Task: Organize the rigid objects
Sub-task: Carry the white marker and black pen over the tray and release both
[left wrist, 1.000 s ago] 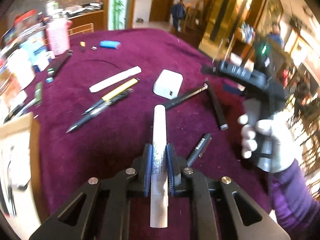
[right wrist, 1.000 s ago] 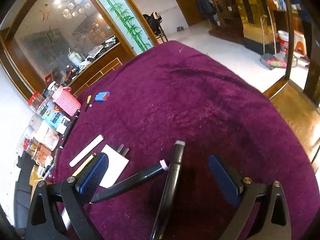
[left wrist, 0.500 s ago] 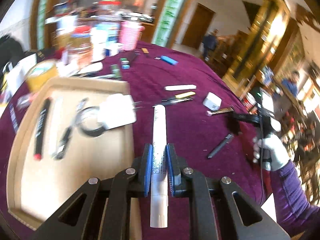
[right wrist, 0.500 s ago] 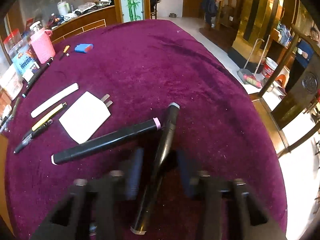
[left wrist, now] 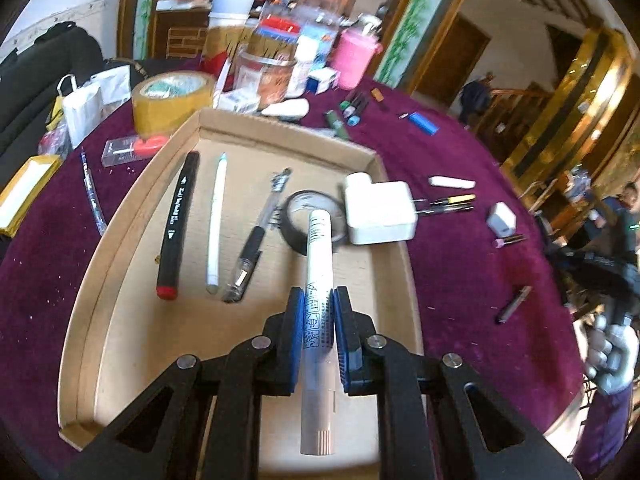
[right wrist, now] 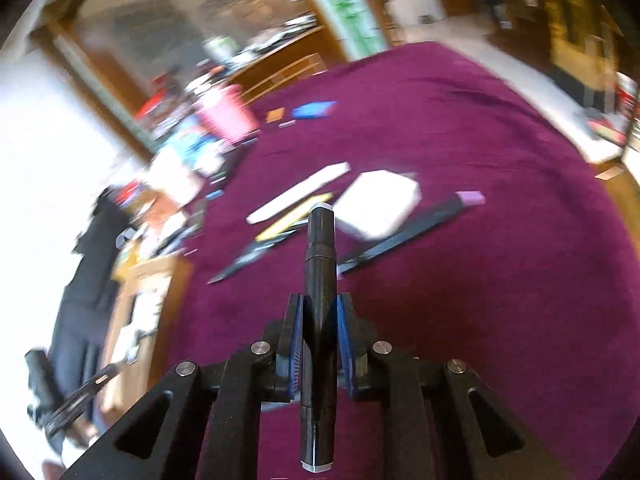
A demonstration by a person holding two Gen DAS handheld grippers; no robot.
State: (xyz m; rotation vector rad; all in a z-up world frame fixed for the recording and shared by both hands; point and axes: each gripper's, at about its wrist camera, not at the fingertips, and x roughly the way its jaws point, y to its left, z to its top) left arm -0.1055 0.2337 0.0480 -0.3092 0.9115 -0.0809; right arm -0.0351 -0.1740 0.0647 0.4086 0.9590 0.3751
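My left gripper (left wrist: 319, 294) is shut on a white marker (left wrist: 318, 264) and hangs over the cardboard tray (left wrist: 120, 240). In the tray lie a black marker with a red end (left wrist: 176, 220), a white pen (left wrist: 215, 216), a clear pen (left wrist: 256, 236), a black tape ring (left wrist: 296, 216) and a white charger (left wrist: 378, 212). My right gripper (right wrist: 319, 300) is shut on a black marker (right wrist: 320, 280), lifted above the purple tablecloth (right wrist: 480, 280). The right wrist view is blurred. In the left wrist view the right gripper shows at the far right in a gloved hand (left wrist: 612, 356).
Loose on the cloth: a long black marker with a pink end (right wrist: 416, 228), a white charger (right wrist: 376, 204), a white stick (right wrist: 298, 192), yellow and black pens (right wrist: 276, 232), a small pen (left wrist: 514, 304), a blue item (left wrist: 423, 123). Jars, a tape roll (left wrist: 172, 98) and a pink basket (left wrist: 354, 58) crowd the far edge.
My left gripper swung left with the white marker, from over the cloth to over the tray. My right gripper shut on the black marker and lifted it off the cloth.
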